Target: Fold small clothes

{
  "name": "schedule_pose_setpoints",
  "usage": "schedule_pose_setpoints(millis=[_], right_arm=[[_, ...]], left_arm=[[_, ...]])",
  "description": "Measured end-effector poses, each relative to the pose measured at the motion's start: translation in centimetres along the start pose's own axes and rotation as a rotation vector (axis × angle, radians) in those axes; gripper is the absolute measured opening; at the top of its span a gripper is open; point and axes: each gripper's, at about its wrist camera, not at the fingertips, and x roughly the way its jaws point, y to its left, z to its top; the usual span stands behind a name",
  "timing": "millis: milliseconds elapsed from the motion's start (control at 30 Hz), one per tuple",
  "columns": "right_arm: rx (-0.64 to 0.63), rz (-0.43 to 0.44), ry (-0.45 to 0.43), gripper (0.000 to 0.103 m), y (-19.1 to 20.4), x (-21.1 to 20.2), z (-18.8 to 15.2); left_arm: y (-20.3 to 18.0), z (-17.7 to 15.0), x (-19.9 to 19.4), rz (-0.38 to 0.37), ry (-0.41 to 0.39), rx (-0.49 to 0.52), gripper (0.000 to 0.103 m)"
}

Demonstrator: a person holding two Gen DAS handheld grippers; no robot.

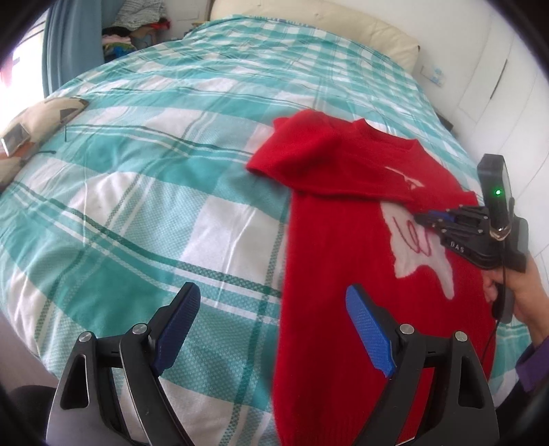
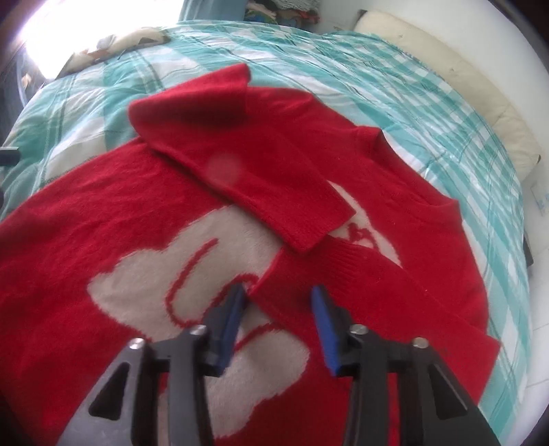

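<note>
I see the red sweater [image 2: 144,206] lying flat on the teal-and-white checked bedspread [image 1: 144,178] — in the left wrist view it fills the stretch from two to five o'clock, one sleeve [image 2: 240,161] folded across the chest over the white motif [image 2: 154,274]. My right gripper [image 2: 278,302] hangs at six o'clock over the second sleeve's cuff, fingers apart, gripping nothing. My left gripper [image 1: 274,308] is spread wide at the sweater's left edge — a cream pillow [image 1: 308,27] sits at twelve.
</note>
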Motion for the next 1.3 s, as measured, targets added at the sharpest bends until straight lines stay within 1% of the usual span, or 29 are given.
schedule_pose_setpoints(millis=[67, 100, 167, 200, 267, 333, 400, 467, 500, 533, 567, 600, 633, 700, 867, 967, 1100, 1300], right_arm=[[0.145, -0.02, -0.067, 0.007, -2.9, -2.3, -0.7], [0.204, -0.047, -0.104, 0.007, -4.5, -3.9, -1.3], [0.339, -0.111, -0.169, 0.007, -9.0, -7.5, -3.6], [0.414, -0.161, -0.195, 0.007, -11.5, -9.5, -5.1], [0.568, -0.278, -0.233, 0.007, -16.6, -13.1, -9.4], [0.754, -0.393, -0.252, 0.007, -21.6, -16.2, -14.6], [0.94, -0.484, -0.26, 0.007, -25.5, -18.6, -20.3], [1.07, -0.54, -0.256, 0.007, -27.8, -19.9, -25.1], [1.115, -0.548, -0.246, 0.007, -28.4, -20.2, -27.1], [1.166, -0.526, -0.223, 0.007, -28.8, -20.0, -28.8], [1.24, -0.469, -0.205, 0.007, -29.3, -19.7, -30.2], [1.301, -0.411, -0.211, 0.007, -29.7, -19.6, -31.3], [1.328, -0.391, -0.202, 0.007, -29.9, -19.4, -31.8], [1.349, -0.395, -0.155, 0.007, -30.0, -19.1, -32.5], [1.474, -0.38, -0.085, 0.006, -30.0, -17.7, -35.6], [1.488, -0.376, -0.061, 0.006, -30.1, -17.1, -36.1], [1.492, -0.387, -0.052, 0.006, -30.0, -17.0, -36.3], [1.548, -0.33, -0.092, 0.007, -30.6, -17.0, -37.1]], left_arm=[[0.5, 0.2, 0.0, -0.022, 0.003, -0.022, 0.088], [0.6, 0.2, 0.0, -0.032, 0.009, -0.031, 0.088], [0.6, 0.3, 0.0, -0.047, 0.018, -0.043, 0.088], [0.6, 0.3, 0.0, -0.05, 0.021, -0.044, 0.088], [0.4, 0.3, -0.1, -0.048, 0.017, -0.042, 0.088], [0.2, 0.2, -0.1, -0.044, 0.012, -0.036, 0.088], [0.0, 0.1, 0.0, -0.035, 0.015, -0.033, 0.088], [-0.1, 0.0, 0.3, -0.027, 0.022, -0.033, 0.088], [-0.2, -0.1, 0.5, -0.023, 0.027, -0.032, 0.088], [-0.2, -0.1, 0.7, -0.019, 0.031, -0.031, 0.088], [-0.3, -0.1, 0.8, -0.014, 0.035, -0.03, 0.088], [-0.3, -0.2, 0.9, -0.013, 0.039, -0.029, 0.088], [-0.3, -0.2, 0.9, -0.014, 0.042, -0.03, 0.088], [-0.2, -0.2, 0.9, -0.013, 0.043, -0.034, 0.088], [0.5, -0.2, 1.2, 0.001, 0.057, -0.05, 0.088], [0.6, -0.2, 1.3, -0.01, 0.067, -0.056, 0.088], [0.4, -0.3, 1.0, -0.002, 0.059, -0.041, 0.088], [0.1, -0.4, 1.0, 0.002, 0.063, -0.028, 0.088]])
